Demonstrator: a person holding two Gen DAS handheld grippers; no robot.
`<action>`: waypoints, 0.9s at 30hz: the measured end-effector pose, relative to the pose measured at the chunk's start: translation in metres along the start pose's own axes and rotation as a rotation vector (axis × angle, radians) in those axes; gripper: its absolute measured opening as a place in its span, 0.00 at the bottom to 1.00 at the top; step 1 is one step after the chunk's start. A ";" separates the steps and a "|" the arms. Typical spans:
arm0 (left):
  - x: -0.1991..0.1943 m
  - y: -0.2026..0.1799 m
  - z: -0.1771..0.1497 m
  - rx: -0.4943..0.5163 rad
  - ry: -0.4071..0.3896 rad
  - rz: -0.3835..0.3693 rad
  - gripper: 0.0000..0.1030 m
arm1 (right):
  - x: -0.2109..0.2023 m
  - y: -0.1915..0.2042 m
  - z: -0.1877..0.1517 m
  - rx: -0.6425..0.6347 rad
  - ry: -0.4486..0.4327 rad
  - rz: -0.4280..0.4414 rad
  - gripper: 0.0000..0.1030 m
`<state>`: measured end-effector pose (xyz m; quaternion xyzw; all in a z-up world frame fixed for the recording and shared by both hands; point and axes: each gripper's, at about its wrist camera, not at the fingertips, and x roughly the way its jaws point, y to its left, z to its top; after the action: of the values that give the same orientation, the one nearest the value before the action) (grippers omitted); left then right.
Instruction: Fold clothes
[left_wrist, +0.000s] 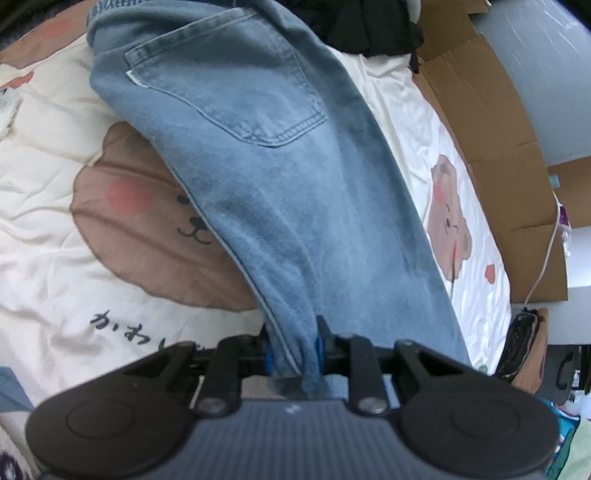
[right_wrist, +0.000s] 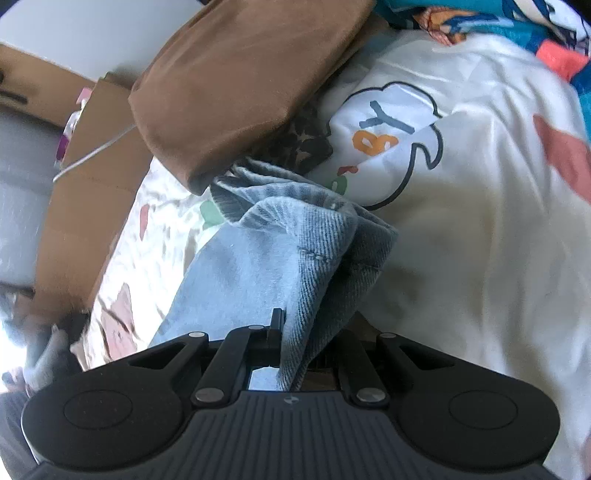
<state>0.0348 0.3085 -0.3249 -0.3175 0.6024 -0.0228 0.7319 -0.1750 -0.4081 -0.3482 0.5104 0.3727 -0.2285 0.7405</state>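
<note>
- Through my left wrist camera, the left tool (left_wrist: 294, 349) is clenched on a bunched edge of the jeans (left_wrist: 266, 177). Its blue pads are half buried in denim, and I cannot tell exactly which part of the leg I am pinching.
- From that grip the jeans run away from me, long axis toward the top of the view and leaning a little left. The back pocket (left_wrist: 229, 77) faces up and the waistband is cut off by the top edge.
- The jeans lie on the bear-print quilt (left_wrist: 55, 221) of a bed. A brown bear face (left_wrist: 155, 221) on it sits just left of the jeans, partly covered by them. A black garment (left_wrist: 369, 26) lies beyond the jeans, its shape unclear.
- Only the left view shows the pocket. Only the right view shows the hem.
- Through my right wrist camera, the right tool (right_wrist: 295, 339) is clamped on a fold of the jeans (right_wrist: 295, 258). One finger is plain to see; the other is hidden behind cloth.
- The hem points away from the tool, crumpled and doubled over.
- Beyond the hem sits a folded brown garment (right_wrist: 240, 85), and right of the jeans the quilt shows a printed speech bubble (right_wrist: 391, 136).
</note>
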 end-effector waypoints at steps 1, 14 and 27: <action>0.000 0.000 -0.001 -0.002 0.004 0.000 0.21 | -0.003 -0.002 0.000 -0.001 0.007 -0.003 0.06; -0.003 0.005 -0.008 0.009 0.035 0.014 0.21 | -0.019 -0.038 -0.014 0.133 0.022 0.012 0.06; 0.032 0.012 -0.015 -0.002 0.055 0.115 0.22 | 0.006 -0.085 -0.019 0.255 0.006 0.027 0.14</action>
<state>0.0259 0.2984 -0.3597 -0.2824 0.6396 0.0112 0.7149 -0.2383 -0.4225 -0.4068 0.6063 0.3359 -0.2624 0.6714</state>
